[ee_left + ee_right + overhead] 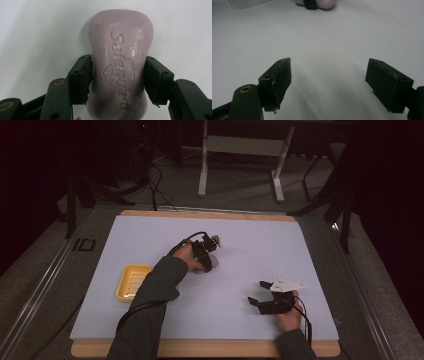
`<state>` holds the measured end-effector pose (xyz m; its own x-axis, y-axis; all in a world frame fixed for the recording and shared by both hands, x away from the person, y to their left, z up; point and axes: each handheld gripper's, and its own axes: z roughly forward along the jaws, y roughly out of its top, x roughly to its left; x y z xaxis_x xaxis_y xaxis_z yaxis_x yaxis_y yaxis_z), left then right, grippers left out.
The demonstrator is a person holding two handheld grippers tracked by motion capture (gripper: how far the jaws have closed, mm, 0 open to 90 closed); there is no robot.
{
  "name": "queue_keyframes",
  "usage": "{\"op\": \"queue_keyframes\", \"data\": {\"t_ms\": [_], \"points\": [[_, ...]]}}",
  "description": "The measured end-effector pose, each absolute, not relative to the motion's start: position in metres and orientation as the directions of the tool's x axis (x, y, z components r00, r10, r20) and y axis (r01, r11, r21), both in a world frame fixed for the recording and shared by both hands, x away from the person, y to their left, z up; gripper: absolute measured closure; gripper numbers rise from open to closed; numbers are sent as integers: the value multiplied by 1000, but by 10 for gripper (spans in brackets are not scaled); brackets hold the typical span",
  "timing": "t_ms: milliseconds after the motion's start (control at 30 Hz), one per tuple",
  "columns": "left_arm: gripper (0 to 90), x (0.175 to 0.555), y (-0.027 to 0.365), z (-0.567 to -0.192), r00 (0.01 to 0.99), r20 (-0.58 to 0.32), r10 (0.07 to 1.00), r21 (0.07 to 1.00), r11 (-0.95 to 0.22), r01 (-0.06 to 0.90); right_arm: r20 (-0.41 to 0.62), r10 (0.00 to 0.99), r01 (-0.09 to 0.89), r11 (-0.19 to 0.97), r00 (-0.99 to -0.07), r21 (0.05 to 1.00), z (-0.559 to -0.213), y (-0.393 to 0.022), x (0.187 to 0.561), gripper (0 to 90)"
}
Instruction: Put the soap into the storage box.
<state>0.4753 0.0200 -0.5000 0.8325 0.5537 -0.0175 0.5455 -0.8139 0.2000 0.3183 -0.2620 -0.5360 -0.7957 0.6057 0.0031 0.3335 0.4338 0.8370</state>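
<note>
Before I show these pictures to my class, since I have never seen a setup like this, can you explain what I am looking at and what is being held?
A person sits at a white table with a hand-held gripper in each hand. The high view looks down from above. The other two pictures come from cameras that ride on the grippers and look along their black jaws. The left gripper has its jaws pressed against both sides of a pale purple bar of soap lying on the table. The right gripper rests near the table's front edge with its jaws wide apart and nothing between them. A yellow soap dish sits at the left.
</note>
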Motion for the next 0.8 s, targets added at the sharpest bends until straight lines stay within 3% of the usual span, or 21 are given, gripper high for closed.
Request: {"op": "queue_keyframes", "data": {"t_ms": [800], "points": [[497, 474, 12, -498, 848, 7, 530, 169, -836, 522, 4, 604, 335, 436, -797, 836, -536, -262, 318, 204]]}}
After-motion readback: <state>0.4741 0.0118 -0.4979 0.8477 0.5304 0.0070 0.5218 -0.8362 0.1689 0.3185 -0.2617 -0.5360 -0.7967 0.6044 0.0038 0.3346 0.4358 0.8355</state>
